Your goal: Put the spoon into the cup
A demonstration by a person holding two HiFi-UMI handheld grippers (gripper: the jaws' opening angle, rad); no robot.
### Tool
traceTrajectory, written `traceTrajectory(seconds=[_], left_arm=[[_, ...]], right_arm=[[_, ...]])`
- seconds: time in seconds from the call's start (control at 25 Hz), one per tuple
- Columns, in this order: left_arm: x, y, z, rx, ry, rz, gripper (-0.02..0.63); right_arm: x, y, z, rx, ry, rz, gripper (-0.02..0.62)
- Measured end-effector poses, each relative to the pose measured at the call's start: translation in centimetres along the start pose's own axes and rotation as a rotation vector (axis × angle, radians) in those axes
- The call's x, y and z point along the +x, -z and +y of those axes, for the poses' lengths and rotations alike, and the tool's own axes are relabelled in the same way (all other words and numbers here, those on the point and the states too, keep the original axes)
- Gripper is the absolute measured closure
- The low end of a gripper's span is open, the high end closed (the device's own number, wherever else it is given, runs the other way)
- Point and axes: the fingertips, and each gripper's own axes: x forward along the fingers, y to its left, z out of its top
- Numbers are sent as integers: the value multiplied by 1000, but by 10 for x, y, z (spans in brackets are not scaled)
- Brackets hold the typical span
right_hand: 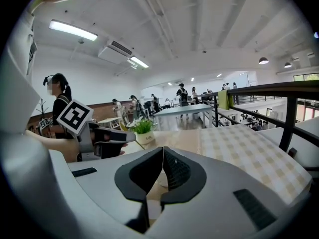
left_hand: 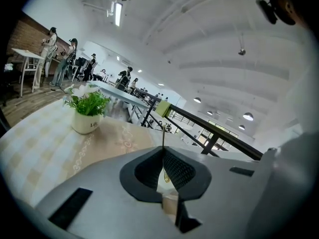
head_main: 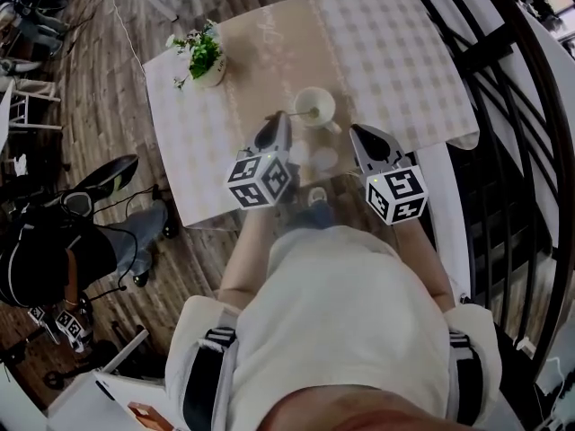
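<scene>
Pinching the spoon (left_hand: 163,133) between pressed-together jaws, the left gripper (head_main: 279,124) hangs just left of the white cup (head_main: 315,106) on the checked table (head_main: 404,52), the thin handle pointing toward the cup. The right gripper (head_main: 363,135), near right of the cup, is closed on nothing.

A large open-plan workspace, more hall than home: a high white ceiling with strip lights (right_hand: 74,30) and an air-conditioning unit (right_hand: 115,50), a brick wall (left_hand: 32,31) and a plank floor (head_main: 99,88). A black railing (right_hand: 279,91) runs beside the table (head_main: 404,52), which has a checked cloth and a potted plant (head_main: 205,57). People (left_hand: 48,46) stand around long tables (right_hand: 182,110) beyond
</scene>
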Motion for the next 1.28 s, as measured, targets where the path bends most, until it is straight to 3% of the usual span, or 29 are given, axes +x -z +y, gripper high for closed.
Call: traceTrajectory(seconds=[0.72, 1.28], left_arm=[[60, 36, 25, 40, -12, 113, 600], [71, 53, 17, 83, -12, 164, 600]], right_arm=[[43, 10, -23, 34, 17, 62, 594], [44, 8, -28, 49, 12, 64, 594]])
